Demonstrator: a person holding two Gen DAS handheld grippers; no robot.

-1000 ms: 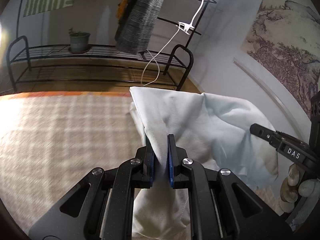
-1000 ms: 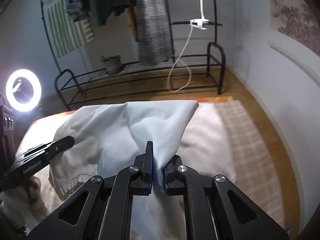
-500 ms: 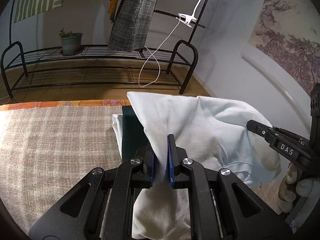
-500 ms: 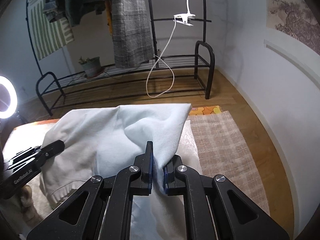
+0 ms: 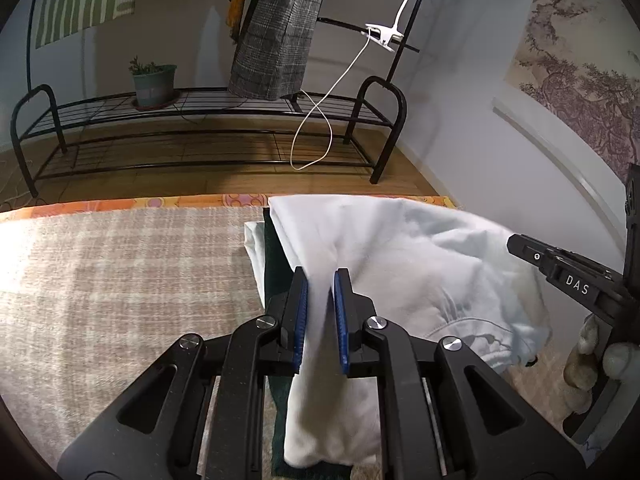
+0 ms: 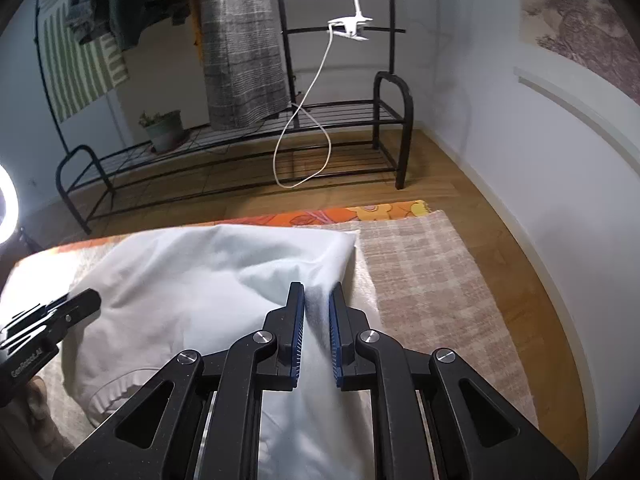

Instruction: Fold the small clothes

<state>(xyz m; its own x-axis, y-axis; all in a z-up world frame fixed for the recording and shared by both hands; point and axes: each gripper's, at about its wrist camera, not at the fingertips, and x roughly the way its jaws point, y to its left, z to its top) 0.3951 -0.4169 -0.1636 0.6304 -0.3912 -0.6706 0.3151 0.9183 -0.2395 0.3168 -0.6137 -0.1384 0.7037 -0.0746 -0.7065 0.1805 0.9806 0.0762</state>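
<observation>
A pale blue-white garment [image 5: 404, 256] with an elastic waistband hangs between my two grippers over the checked blanket [image 5: 120, 272]. My left gripper [image 5: 320, 276] is shut on one top corner of it. My right gripper [image 6: 316, 292] is shut on the other corner of the garment [image 6: 192, 280]. The right gripper also shows at the right edge of the left wrist view [image 5: 560, 272], and the left gripper at the left edge of the right wrist view [image 6: 52, 316]. A dark green cloth [image 5: 276, 272] and a white one lie under the garment.
A black metal shoe rack [image 5: 200, 128] with a potted plant [image 5: 152, 84] stands beyond the blanket's orange far edge [image 5: 140, 203]. A grey checked garment [image 5: 276, 40] and a white lamp cable [image 5: 320, 120] hang over it. A white wall [image 6: 540, 160] runs along the right.
Both grippers have carried the garment forward and lower toward the blanket's far edge. The dark green cloth has come into view beneath it. The jaws stand slightly wider on the cloth.
</observation>
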